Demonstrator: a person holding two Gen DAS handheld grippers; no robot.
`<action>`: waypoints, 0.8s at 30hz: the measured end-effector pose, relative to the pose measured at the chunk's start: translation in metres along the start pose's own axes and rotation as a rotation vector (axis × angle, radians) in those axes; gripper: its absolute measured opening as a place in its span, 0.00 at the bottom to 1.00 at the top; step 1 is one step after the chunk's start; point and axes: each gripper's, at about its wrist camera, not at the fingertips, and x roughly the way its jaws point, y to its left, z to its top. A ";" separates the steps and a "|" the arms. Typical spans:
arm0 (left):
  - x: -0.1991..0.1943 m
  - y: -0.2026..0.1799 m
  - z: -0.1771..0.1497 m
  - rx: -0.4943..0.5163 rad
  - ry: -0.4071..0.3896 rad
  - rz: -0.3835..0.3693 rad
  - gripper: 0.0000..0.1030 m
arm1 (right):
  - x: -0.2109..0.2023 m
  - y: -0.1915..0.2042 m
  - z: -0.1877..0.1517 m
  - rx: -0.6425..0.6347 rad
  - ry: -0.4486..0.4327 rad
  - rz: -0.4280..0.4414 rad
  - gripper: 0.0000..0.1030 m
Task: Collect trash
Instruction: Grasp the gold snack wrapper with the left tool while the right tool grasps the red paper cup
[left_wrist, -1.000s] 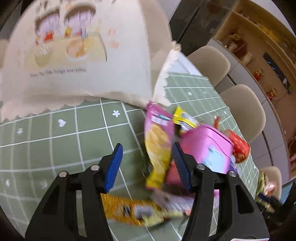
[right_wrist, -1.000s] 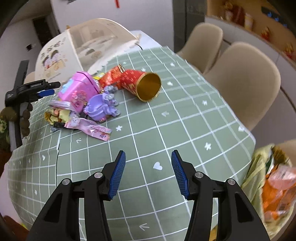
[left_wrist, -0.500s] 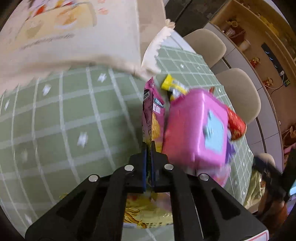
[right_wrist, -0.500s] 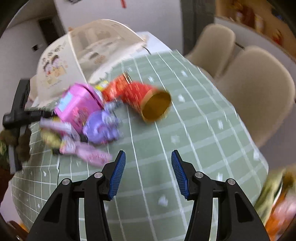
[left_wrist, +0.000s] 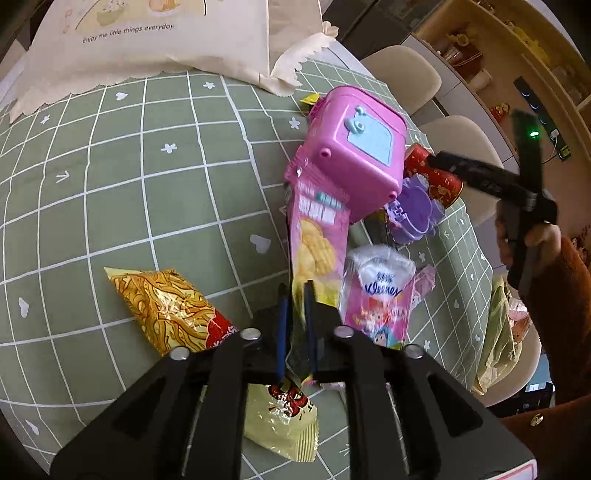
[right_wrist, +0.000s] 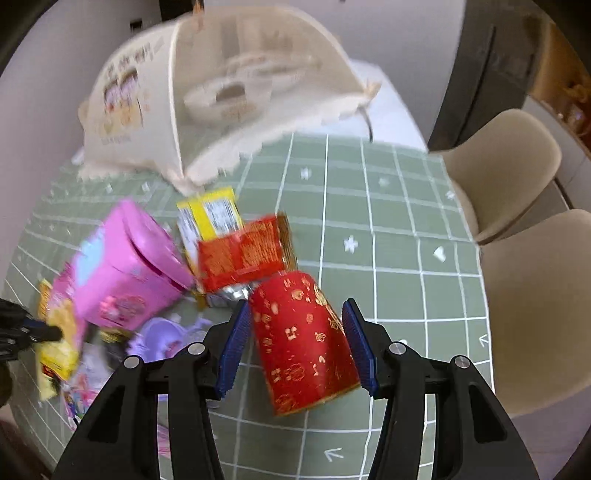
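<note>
My left gripper (left_wrist: 295, 295) is shut on the lower end of a long pink biscuit wrapper (left_wrist: 319, 236), which rises toward a pink toy box (left_wrist: 354, 162). Beside it lie a yellow noodle packet (left_wrist: 166, 310) and a pink Kleenex tissue pack (left_wrist: 380, 295). My right gripper (right_wrist: 297, 332) is open, its pads on either side of a red paper cup (right_wrist: 303, 339) lying on the table. Behind the cup lie a red wrapper (right_wrist: 243, 254) and a yellow wrapper (right_wrist: 210, 218).
The round table has a green grid cloth (left_wrist: 147, 184). A cream mesh food cover (right_wrist: 221, 99) stands at the back. A purple toy (left_wrist: 413, 210) lies by the pink box. Beige chairs (right_wrist: 509, 170) line the right edge. A plastic bag of trash (left_wrist: 498, 332) hangs beyond the table.
My left gripper closed on the pink wrapper and pulled back with it. My right gripper moved forward to the red cup, which now lies between its open fingers.
</note>
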 end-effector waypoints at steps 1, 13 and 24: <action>-0.001 0.001 0.001 -0.004 -0.008 -0.001 0.20 | 0.000 0.000 -0.002 -0.010 -0.008 -0.009 0.48; -0.058 0.033 -0.030 -0.091 -0.115 0.132 0.39 | -0.028 0.000 -0.065 0.089 0.048 -0.050 0.51; -0.031 0.031 -0.032 -0.281 -0.097 0.213 0.42 | -0.050 0.001 -0.132 0.301 0.099 0.063 0.55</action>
